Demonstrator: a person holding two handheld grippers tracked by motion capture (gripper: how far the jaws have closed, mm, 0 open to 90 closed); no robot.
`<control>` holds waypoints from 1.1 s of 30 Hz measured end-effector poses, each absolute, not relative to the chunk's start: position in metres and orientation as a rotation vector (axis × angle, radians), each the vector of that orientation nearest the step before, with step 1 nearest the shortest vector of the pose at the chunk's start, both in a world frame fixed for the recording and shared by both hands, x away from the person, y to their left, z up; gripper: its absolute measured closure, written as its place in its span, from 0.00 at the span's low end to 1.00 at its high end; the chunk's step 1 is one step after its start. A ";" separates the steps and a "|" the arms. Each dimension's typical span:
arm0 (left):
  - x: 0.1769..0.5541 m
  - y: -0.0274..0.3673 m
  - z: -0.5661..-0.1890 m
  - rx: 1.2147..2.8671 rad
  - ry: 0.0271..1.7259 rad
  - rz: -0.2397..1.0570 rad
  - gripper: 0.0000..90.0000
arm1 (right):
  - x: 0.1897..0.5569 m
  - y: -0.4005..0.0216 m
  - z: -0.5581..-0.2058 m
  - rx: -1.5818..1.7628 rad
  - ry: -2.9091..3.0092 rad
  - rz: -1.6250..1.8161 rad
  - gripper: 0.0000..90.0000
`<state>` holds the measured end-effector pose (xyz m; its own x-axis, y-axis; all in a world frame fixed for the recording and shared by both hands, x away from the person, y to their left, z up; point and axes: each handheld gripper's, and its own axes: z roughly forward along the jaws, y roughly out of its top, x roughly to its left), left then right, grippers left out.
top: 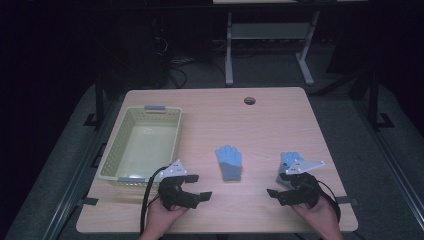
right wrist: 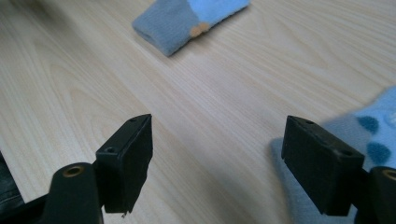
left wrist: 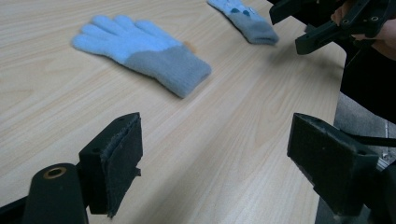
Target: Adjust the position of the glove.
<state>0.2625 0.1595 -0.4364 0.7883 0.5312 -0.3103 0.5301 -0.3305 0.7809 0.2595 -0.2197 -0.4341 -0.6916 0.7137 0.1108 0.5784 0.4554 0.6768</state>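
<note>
On the near part of the wooden table (top: 280, 120), two hands each hold a black gripper. The left gripper (top: 196, 186) has its jaws spread wide apart, and nothing is between them. In the left gripper view, bare wood shows between the jaws. Ahead of this gripper lies a blue glove (left wrist: 140, 53) with a grey cuff. It lies flat, its fingers pointing away from the person. It is near the gripper but not touching it.

The right gripper (top: 276, 187) is spread wide too, and it pinches nothing. A second blue glove (top: 290, 161) lies just beside this gripper, partly under its grey plate. In the right gripper view, this glove (right wrist: 373, 135) has dark blue dots and sits right by one jaw, at the side. I cannot tell if the jaw touches it.

The two gloves are apart from each other. Behind the left gripper, a pale yellow basket (top: 116, 150) stands close by on the table.
</note>
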 end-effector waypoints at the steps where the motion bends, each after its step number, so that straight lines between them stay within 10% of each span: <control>1: 0.262 0.160 -0.436 1.991 0.794 0.001 0.20 | 0.260 -0.220 -0.434 1.130 2.513 1.057 0.27; 33: 0.260 0.155 -0.436 1.992 0.755 0.002 0.20 | 0.298 -0.242 -0.408 1.200 2.544 0.990 0.30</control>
